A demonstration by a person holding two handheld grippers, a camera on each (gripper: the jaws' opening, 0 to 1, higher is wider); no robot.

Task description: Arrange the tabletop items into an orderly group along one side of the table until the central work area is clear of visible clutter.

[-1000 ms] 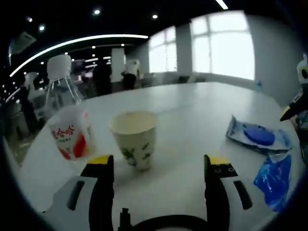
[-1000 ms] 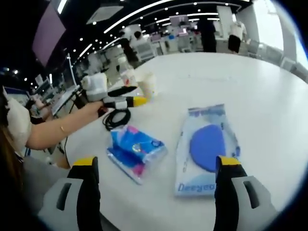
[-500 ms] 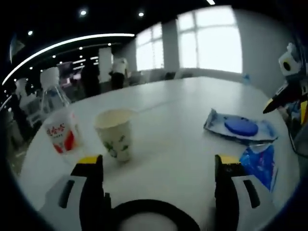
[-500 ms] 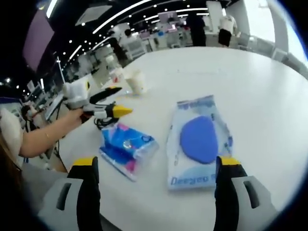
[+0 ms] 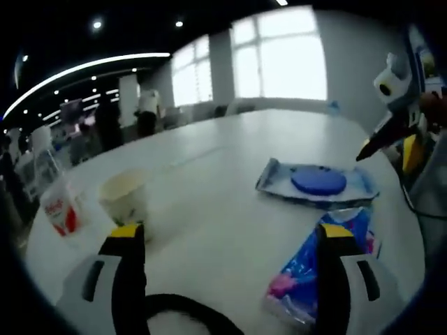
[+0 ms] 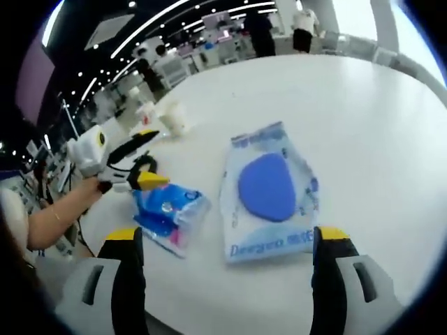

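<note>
White round surface (image 6: 363, 125), left gripper (image 5: 223, 237) jaws spread and empty above blue tissue pack (image 5: 318, 269), right gripper (image 6: 223, 241) jaws spread near clear pouch with blue disc (image 6: 269, 192), paper cup (image 5: 126, 199) and small yogurt bottle (image 5: 61, 213) at far edge

The left claw (image 5: 227, 241) is spread wide, its two yellow-tipped jaws rising parallel from the bottom of the left gripper view with nothing between them. In the right gripper view the same claw (image 6: 143, 157) comes in from the left, jaws pointing toward the right claw, carried by a bare forearm (image 6: 52, 220) with a thin bracelet. The right claw (image 6: 227, 241) is likewise spread, empty, jaws upright and well apart; it also shows at the right edge of the left gripper view (image 5: 391, 129).
</note>
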